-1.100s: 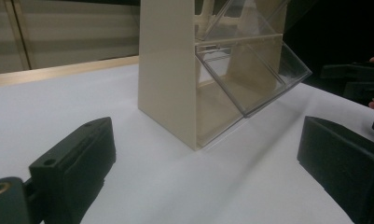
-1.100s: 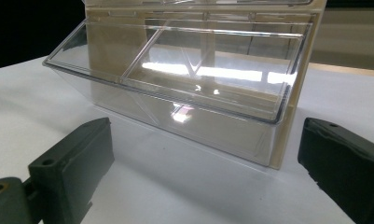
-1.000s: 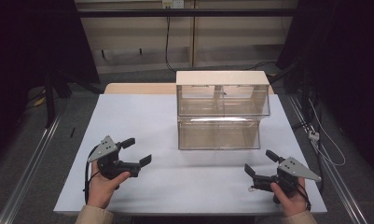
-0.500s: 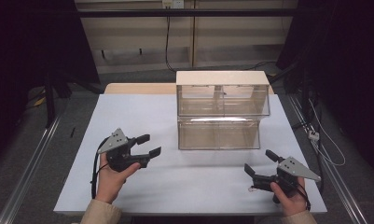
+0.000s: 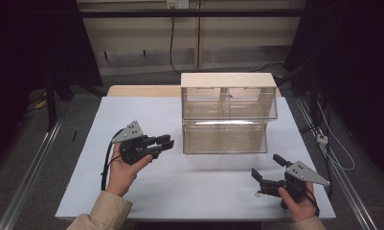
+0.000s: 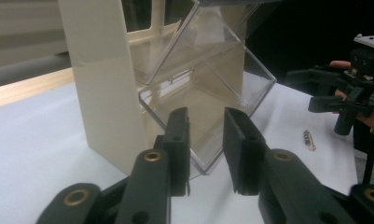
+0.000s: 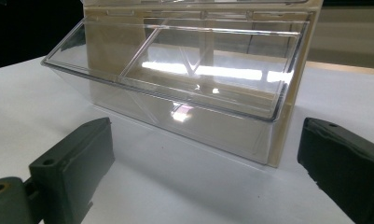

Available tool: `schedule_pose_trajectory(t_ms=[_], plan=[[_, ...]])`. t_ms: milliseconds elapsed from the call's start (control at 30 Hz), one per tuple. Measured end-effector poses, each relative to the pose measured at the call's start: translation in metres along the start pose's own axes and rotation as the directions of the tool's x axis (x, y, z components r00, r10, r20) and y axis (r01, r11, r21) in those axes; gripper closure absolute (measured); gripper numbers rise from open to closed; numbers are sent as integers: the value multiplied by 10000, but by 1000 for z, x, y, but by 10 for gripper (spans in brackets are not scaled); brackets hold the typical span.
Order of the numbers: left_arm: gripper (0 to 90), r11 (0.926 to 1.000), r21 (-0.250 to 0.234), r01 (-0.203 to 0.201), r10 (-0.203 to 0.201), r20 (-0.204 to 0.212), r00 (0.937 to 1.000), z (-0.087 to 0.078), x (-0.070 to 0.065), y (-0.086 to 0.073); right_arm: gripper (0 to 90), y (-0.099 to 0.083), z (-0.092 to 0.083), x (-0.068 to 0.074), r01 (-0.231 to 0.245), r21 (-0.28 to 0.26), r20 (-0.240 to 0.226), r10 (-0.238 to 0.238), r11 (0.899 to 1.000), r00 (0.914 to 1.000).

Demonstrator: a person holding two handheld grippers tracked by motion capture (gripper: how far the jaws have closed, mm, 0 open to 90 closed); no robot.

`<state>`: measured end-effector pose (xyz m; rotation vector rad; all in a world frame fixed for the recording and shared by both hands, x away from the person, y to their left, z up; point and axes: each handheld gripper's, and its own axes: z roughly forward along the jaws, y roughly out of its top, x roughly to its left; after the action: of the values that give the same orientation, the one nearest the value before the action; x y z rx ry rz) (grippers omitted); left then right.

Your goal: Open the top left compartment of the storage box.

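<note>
A clear plastic bin cabinet (image 5: 225, 115) with a cream top and sides stands at the middle of the white table (image 5: 132, 115), with two small upper bins and one wide lower bin. My left gripper (image 5: 164, 142) hovers just left of the lower bin's front corner. In the left gripper view the left gripper (image 6: 206, 116) points at that corner (image 6: 208, 154), its jaws a narrow gap apart and nothing between them. My right gripper (image 5: 266, 166) stands wide open near the front right edge. In its own view the right gripper (image 7: 205, 135) faces the lower bin (image 7: 175, 93).
A small pale ridged piece (image 5: 259, 194) lies on the table just left of the right hand, and the same ridged piece (image 6: 308, 140) shows in the left gripper view. A wooden board (image 5: 141, 90) lies behind the table. Metal rails run along both sides on the floor.
My left gripper has moved right and forward toward the bin cabinet, and its jaws have narrowed from wide apart to a small gap. The right gripper has stayed put.
</note>
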<state>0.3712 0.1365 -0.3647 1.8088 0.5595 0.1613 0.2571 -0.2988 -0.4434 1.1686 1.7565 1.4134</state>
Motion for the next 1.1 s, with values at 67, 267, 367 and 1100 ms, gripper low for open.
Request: schedule_pose_trajectory(t_ms=[67, 267, 367, 1100], plan=[[767, 9999, 112, -15, 15, 83, 10000, 2, 1, 3, 32, 0, 0, 0, 3, -7, -9, -3, 10000, 10000], [872, 9996, 252, -102, 97, 203, 9997, 8, -1, 14, 32, 0, 0, 0, 1, -2, -34, -1, 10000, 10000], [896, 9994, 341, -42, 25, 487, 9988, 11, -3, 19, 32, 0, 0, 0, 4, 21, -38, -4, 10000, 10000], [900, 9972, 589, -451, 418, 551, 9976, 32, -11, 46, 30, 0, 0, -1, -29, 33, -102, 29, 10000, 9999]])
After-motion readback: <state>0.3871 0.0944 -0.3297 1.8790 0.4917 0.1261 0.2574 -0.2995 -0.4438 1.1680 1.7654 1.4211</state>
